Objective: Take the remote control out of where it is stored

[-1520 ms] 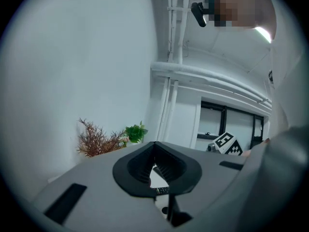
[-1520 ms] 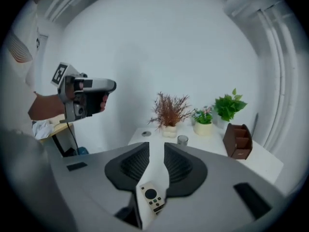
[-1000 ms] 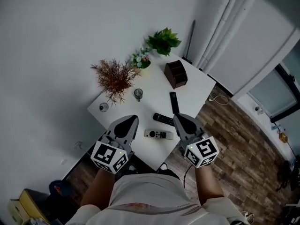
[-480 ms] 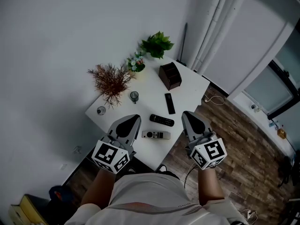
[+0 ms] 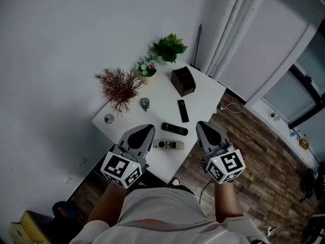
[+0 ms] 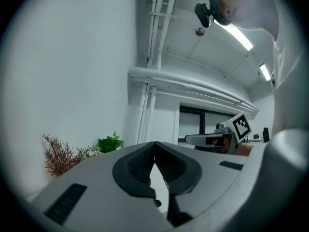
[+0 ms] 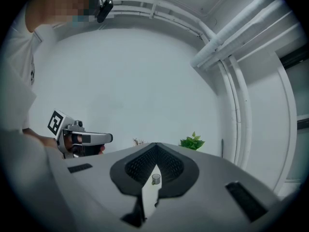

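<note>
Hardly shifted since a second ago, your left gripper (image 5: 147, 132) hangs over the near edge of the table (image 5: 203, 93), jaws pressed together on nothing. Just ahead of it lie a white remote (image 5: 170, 145) and two black remotes (image 5: 174, 129), all loose on the surface and well apart from the brown holder (image 5: 183, 81) at the far corner. Whether anything remains inside it, you cannot see. Your right gripper (image 5: 202, 127) has slid out to the table's side edge, closed and empty too. Retrieval looks finished; if not, open a gripper and reach for the holder.

Left gripper (image 5: 148, 129) shut, right gripper (image 5: 201, 125) shut — both level
</note>
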A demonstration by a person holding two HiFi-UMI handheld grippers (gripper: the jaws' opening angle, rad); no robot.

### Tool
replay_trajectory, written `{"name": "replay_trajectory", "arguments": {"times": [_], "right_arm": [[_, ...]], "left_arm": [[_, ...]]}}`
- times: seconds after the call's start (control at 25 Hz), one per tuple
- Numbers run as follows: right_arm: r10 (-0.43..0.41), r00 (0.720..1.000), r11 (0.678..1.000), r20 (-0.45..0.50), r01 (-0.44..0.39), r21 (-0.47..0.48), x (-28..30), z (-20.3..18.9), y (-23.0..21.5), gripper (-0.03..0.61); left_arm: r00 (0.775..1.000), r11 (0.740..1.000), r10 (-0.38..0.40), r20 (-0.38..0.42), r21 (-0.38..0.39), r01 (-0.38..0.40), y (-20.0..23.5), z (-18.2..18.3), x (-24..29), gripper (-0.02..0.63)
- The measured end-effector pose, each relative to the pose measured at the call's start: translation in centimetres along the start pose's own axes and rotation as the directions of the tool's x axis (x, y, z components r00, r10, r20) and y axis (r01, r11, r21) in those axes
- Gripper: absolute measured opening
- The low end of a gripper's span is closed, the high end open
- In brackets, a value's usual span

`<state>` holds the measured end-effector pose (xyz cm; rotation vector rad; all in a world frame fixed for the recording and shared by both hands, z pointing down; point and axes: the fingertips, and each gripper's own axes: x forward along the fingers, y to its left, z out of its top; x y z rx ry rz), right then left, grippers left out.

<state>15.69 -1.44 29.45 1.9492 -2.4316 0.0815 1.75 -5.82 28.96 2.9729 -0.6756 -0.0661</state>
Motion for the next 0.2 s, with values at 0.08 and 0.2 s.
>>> {"name": "replay_trajectory", "arguments": {"times": [0.08, 0.2], "right_arm": [[-0.001, 1.0, 1.0, -0.002, 0.001, -0.002, -0.13, -0.06, 0.02, 0.014], [0.004, 1.0, 1.0, -0.002, -0.004, -0.008, -0.14, -0.14, 0.22, 0.014]], "left_arm": [[1.0, 1.0, -0.004, -0.002, -0.002, 0.004, -0.15, -0.13, -0.05, 0.008], [1.0, 1.0, -0.009, -0.002, -0.004, 0.009, -0.27, -0.2, -0.21, 0.008]]}}
